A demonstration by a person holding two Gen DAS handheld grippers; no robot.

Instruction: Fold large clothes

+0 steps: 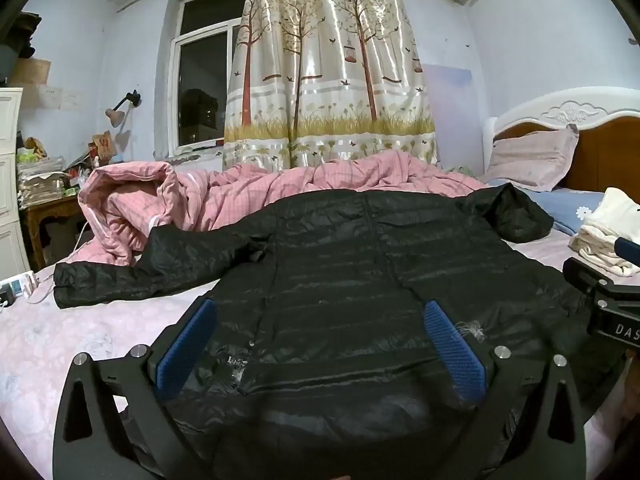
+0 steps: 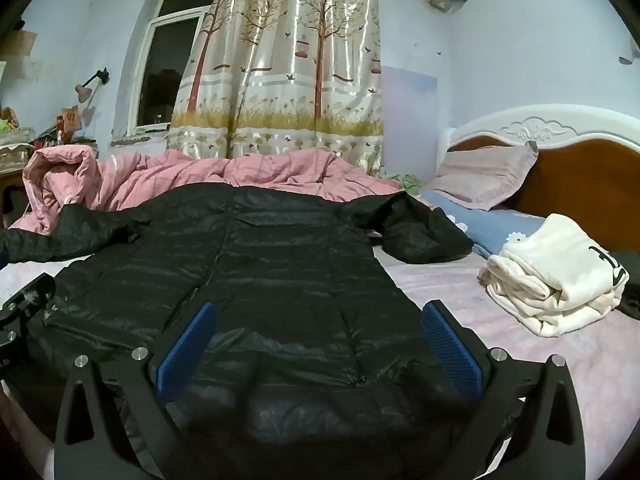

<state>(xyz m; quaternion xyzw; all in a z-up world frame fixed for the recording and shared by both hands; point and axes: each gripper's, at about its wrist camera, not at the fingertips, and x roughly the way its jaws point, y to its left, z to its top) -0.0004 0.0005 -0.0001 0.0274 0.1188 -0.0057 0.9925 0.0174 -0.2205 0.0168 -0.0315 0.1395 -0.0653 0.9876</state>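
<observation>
Lying spread flat on the pale pink bed sheet [image 2: 460, 304], the glossy black quilted puffer jacket [image 1: 340, 264] has 1 sleeve stretched out sideways. Both the left gripper [image 1: 320, 320] and right gripper [image 2: 320, 320] hover released over its hem, blue pads [image 1: 188, 344] wide apart, grasping nothing

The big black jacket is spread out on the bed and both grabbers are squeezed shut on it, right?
Not quite. The black jacket is spread on the bed, but the left gripper and right gripper are both open, as each wrist view shows.
</observation>
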